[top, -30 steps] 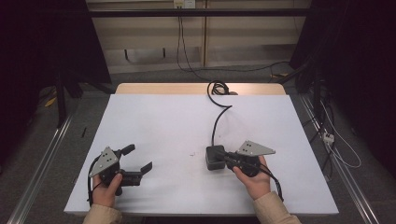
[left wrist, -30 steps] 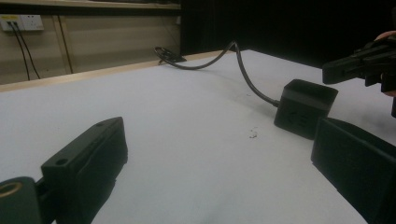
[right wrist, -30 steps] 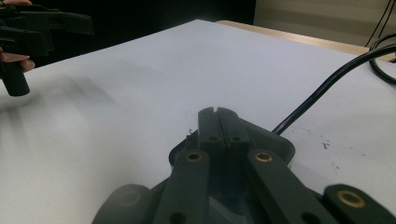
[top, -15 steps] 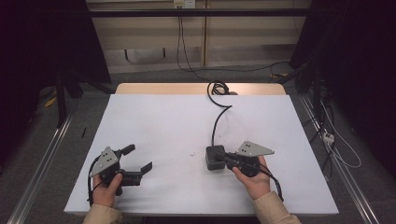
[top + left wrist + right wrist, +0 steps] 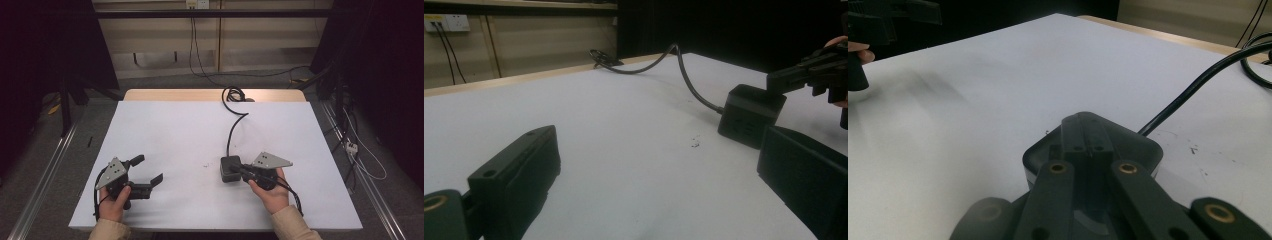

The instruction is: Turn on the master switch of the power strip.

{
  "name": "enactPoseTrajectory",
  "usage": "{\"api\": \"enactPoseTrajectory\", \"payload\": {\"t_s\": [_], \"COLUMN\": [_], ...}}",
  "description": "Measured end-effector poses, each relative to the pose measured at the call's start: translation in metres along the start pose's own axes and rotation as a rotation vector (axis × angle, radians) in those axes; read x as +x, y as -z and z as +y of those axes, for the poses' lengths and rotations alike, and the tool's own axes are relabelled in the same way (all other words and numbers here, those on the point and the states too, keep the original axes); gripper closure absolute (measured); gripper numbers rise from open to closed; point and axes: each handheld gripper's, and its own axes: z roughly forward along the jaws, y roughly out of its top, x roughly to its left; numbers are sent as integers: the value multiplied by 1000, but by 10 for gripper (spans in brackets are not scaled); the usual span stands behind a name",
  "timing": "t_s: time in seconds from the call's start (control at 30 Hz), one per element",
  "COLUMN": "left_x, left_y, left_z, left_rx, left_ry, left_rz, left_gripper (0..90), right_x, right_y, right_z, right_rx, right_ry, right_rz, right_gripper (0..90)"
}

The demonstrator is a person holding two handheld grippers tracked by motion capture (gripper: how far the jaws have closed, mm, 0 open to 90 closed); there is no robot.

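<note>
Black power adapter (image 5: 229, 168) sits on the white table (image 5: 175, 130), right of centre, its cord (image 5: 233, 127) running to the far edge. Right gripper (image 5: 239, 171) rests on top of it, jaws pressed together. Left gripper (image 5: 149, 171) well apart at front left, jaws spread, holding nothing.

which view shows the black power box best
The left gripper view: the black power box shows its side and cord. The high view has it small; in the right gripper view the right tool covers part.

Matt black plastic box (image 5: 230, 168); rubbery black cord (image 5: 233, 129); smooth matt white tabletop (image 5: 170, 130).
</note>
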Motion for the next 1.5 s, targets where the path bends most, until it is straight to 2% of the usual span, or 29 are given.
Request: {"api": "enactPoseTrajectory", "payload": {"t_s": [0.4,1.5], "left_x": [-1,-2], "left_y": [0,0], "left_z": [0,1], "left_rx": [4,0], "left_ry": [0,-6], "left_rz": [0,0], "left_gripper": [32,32], "right_x": [2,3], "right_y": [0,-1], "right_z": [-2,-3], "right_rx": [-2,3], "right_ry": [16,-4], "right_rz": [-12,-10], "right_gripper": [900,900]}}
